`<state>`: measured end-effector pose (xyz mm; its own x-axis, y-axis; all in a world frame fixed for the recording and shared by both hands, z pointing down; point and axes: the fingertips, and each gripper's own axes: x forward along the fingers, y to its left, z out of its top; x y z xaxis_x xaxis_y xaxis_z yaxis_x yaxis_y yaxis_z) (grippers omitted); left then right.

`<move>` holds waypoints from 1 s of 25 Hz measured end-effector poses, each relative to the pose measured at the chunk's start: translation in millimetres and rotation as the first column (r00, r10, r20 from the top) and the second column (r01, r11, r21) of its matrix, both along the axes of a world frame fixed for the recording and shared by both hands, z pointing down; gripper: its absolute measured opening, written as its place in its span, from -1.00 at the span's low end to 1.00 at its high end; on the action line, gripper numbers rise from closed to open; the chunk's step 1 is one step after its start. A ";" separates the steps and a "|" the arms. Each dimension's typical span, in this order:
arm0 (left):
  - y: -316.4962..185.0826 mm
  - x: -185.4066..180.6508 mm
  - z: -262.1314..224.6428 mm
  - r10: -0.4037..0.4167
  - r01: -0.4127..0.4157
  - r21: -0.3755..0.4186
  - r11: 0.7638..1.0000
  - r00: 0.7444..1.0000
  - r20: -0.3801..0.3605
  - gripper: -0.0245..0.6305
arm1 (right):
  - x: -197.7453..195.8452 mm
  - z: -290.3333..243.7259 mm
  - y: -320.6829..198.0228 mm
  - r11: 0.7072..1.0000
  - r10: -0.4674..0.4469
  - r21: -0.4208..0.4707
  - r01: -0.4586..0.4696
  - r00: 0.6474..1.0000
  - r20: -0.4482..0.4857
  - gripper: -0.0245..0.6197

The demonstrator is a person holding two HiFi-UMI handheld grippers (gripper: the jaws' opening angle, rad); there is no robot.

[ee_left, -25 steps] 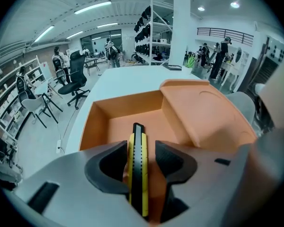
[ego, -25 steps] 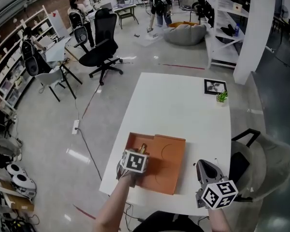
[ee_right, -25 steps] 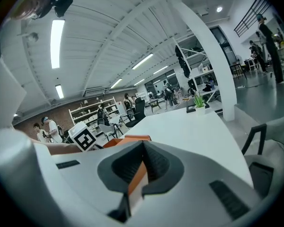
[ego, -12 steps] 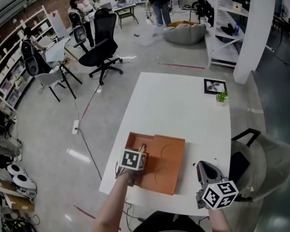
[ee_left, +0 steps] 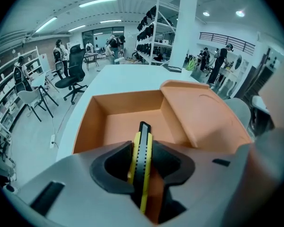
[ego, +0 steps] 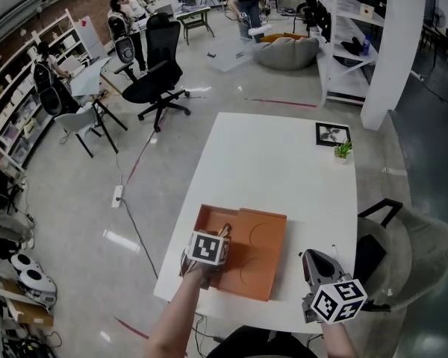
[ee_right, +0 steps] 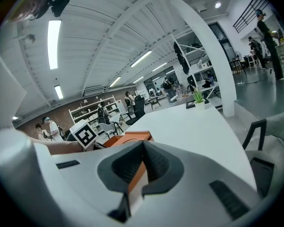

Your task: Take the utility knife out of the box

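1. Left claw [ee_left: 142, 148], with a marker cube [ego: 207, 248] on top. It is held over the near left part of the box and tilted steeply down. Its jaws have just been closing. Both dark pads now lie against the sides of the knife that stands between them.

2. Yellow-and-black plastic utility knife [ee_left: 143, 167]. It is gripped edge-on in the left claw. Its black tip points out past the pads, over the open compartment of the box. Whether its lower end touches the box floor cannot be told.

3. Orange cardboard box [ee_left: 125, 103]. It lies on the near edge of the white rectangular worktop [ego: 284, 170]. The left compartment is open with a bare floor. On the right is a flat orange panel bearing a curved cut line.

4. Right claw [ee_right: 142, 145], with a marker cube [ego: 336, 298]. It is at the near right corner of the worktop, well apart from the box and pointing across it. The pad tips are together with nothing between them. Through the gap lower down, only a strip of orange box and white worktop shows.

5. Black-framed square picture [ego: 332, 133]. It lies flat near the far right corner of the worktop.

6. Small green plant in a white pot [ego: 343, 150]. It stands upright just beside the frame, on the frame's near right side.
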<state>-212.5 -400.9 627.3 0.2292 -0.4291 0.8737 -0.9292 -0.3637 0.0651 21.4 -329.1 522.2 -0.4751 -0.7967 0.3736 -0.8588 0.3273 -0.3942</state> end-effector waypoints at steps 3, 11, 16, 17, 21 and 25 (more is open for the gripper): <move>0.9 2.8 0.7 0.025 -0.025 0.003 1.000 1.000 0.013 -0.56 | 0.1 0.0 0.0 1.000 0.001 0.003 -0.001 1.000 -0.001 -0.92; 0.6 3.7 -1.0 0.036 -0.037 0.017 0.999 0.999 0.026 -0.57 | 3.2 -1.7 1.1 1.000 0.002 0.008 -0.002 1.000 -0.002 -0.92; 0.0 2.5 -11.1 0.031 -0.033 0.062 0.998 0.999 0.023 -0.57 | 5.7 -3.3 2.7 1.000 0.004 0.013 -0.004 1.000 -0.004 -0.92; 0.1 2.7 -14.6 0.029 -0.031 0.073 0.997 0.999 0.019 -0.58 | 6.2 -3.8 3.4 1.000 0.004 0.014 -0.004 1.000 -0.004 -0.92; -1.0 3.6 -28.7 0.019 -0.020 0.132 0.991 1.000 0.012 -0.58 | 8.1 -5.9 5.1 1.000 0.005 0.018 -0.005 1.000 0.001 -0.92; -2.2 1.0 -37.4 -0.005 0.003 0.198 0.980 1.000 0.012 -0.58 | 10.5 -5.9 6.8 1.000 0.007 0.026 -0.007 1.000 0.004 -0.92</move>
